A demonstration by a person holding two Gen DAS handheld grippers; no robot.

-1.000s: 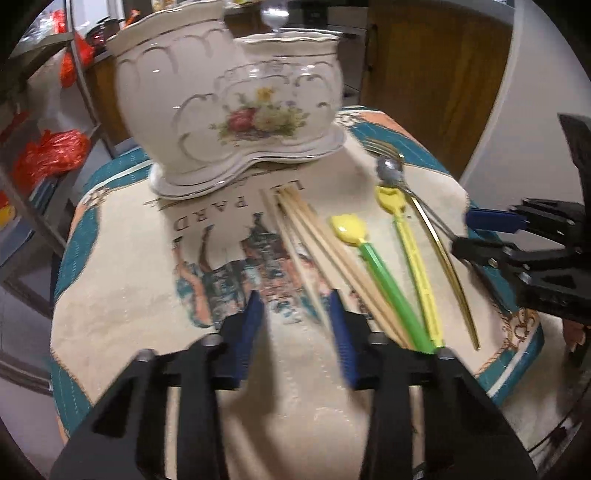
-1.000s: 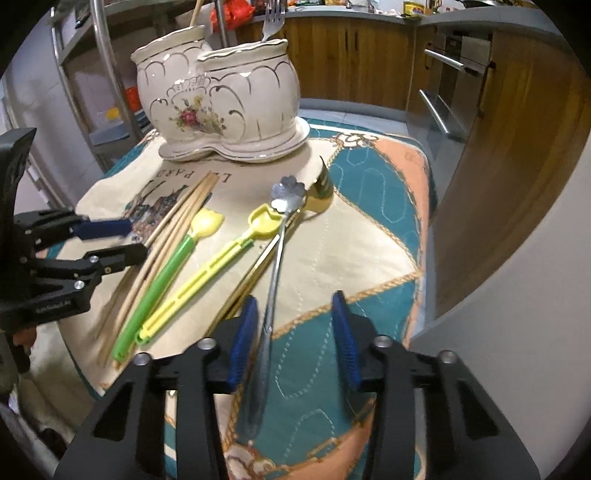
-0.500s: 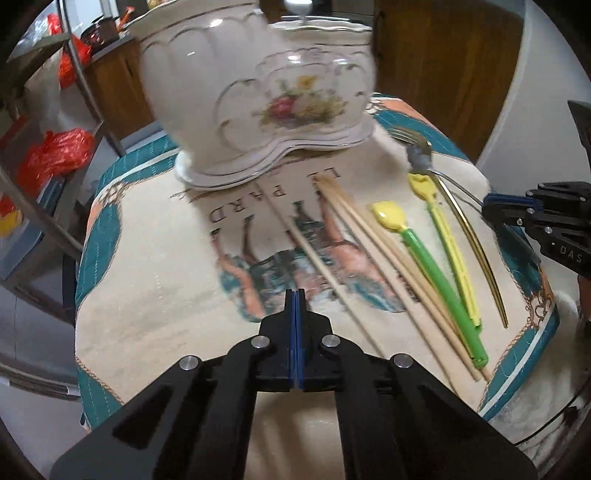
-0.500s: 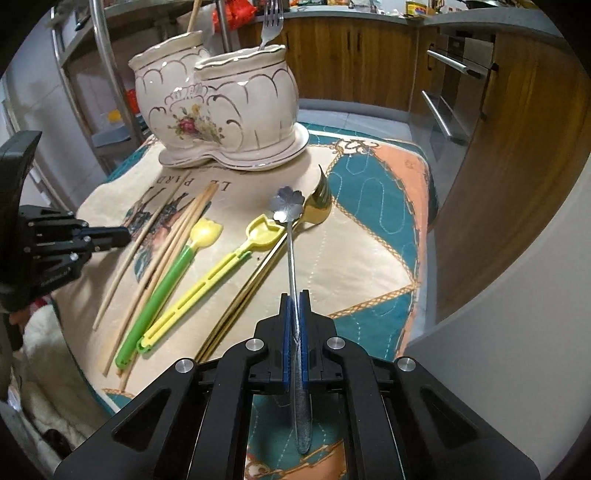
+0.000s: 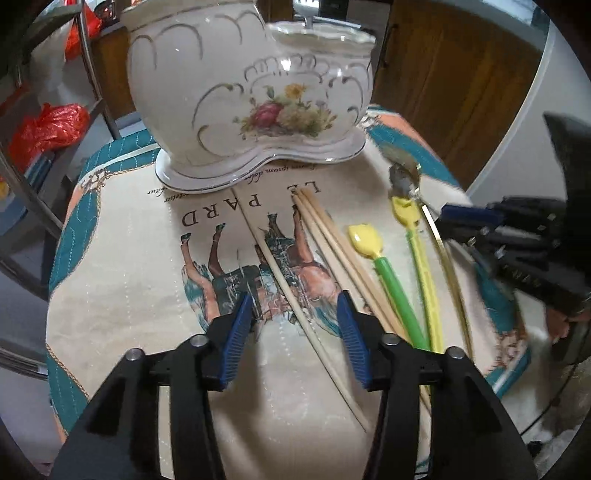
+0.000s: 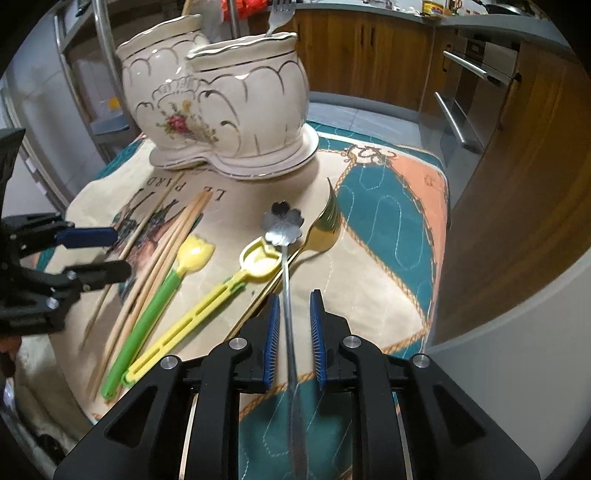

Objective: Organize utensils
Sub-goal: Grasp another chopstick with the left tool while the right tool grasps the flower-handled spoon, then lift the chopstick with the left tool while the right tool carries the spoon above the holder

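A cream two-pot ceramic holder (image 5: pixel 258 92) (image 6: pixel 221 103) stands at the back of the cloth with a fork (image 6: pixel 277 14) in it. My left gripper (image 5: pixel 295 306) hovers over a single chopstick (image 5: pixel 280 280). Its jaws are opening, and the stick lies between the pads untouched. More chopsticks (image 5: pixel 332 240), a green-handled yellow spoon (image 5: pixel 391 280), a yellow shovel utensil (image 5: pixel 424 273) and a gold fork (image 6: pixel 325 225) lie to its right. My right gripper (image 6: pixel 295 299) straddles the handle of a silver flower spoon (image 6: pixel 282 223). Its jaws are opening too, clear of the handle.
The printed cloth (image 6: pixel 388 206) covers a small table that drops off at the right and near edges. Wooden cabinets and an oven (image 6: pixel 472 96) stand to the right. A metal rack with red bags (image 5: pixel 48 125) is on the left.
Both grippers were open a second ago, then shut, and have now parted again. The left one has come closer to the holder, with the single chopstick between its jaws.
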